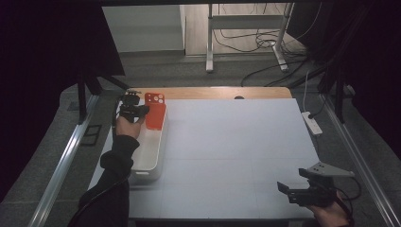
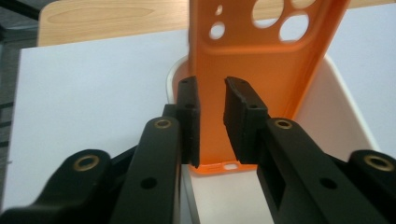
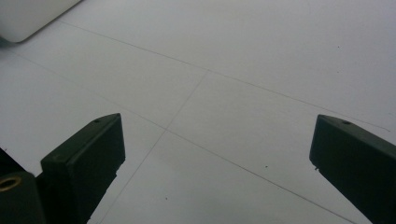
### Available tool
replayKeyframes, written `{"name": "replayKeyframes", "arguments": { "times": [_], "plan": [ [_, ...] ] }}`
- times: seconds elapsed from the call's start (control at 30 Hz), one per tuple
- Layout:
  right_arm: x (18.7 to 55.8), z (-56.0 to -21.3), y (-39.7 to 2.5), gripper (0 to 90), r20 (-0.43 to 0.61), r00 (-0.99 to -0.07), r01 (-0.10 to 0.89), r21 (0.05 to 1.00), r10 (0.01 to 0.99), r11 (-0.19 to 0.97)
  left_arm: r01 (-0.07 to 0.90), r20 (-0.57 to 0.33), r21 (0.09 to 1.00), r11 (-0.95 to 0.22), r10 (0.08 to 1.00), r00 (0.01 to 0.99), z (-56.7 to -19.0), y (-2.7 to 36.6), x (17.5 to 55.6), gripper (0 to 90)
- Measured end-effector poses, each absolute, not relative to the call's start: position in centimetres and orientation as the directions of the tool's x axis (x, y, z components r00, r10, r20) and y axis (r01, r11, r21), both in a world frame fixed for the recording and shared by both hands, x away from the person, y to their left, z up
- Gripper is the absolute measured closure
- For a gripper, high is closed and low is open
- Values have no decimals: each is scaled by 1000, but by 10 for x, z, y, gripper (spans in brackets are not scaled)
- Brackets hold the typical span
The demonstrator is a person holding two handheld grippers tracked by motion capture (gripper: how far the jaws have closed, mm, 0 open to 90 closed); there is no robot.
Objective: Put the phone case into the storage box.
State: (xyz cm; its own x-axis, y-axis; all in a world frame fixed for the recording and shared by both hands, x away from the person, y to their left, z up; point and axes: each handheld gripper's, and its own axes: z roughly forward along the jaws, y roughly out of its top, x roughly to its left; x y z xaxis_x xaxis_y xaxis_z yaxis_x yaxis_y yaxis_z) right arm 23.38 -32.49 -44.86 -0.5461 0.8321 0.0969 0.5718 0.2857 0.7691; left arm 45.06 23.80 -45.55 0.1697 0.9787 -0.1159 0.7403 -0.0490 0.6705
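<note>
Left claw point(image 2: 211, 121) narrowly parted before an orange phone case point(image 2: 261, 70) (upright in white bin point(image 1: 150, 156)); right claw point(image 3: 215, 163) wide.

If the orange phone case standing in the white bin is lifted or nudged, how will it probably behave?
The orange phone case looks thin and hollow, with camera cut-outs, so it is probably light and somewhat flexible. It stands nearly upright at the far end of the white bin, so a nudge may tip it. The left hand-held gripper has its jaws slightly apart before it.
</note>
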Motion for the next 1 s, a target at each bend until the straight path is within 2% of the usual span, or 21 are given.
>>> {"name": "replayKeyframes", "arguments": {
  "times": [0.13, 1.0],
  "plan": [
    [234, -449, -325, 38, 95, -547, 570, 770, 832, 286, 723, -85, 687, -79, 979, 187, -454, 235, 450, 655],
    [234, -449, -325, 38, 92, -548, 568, 770, 831, 290, 690, -169, 722, -47, 955, 242, -451, 253, 439, 400]
  ]
}}
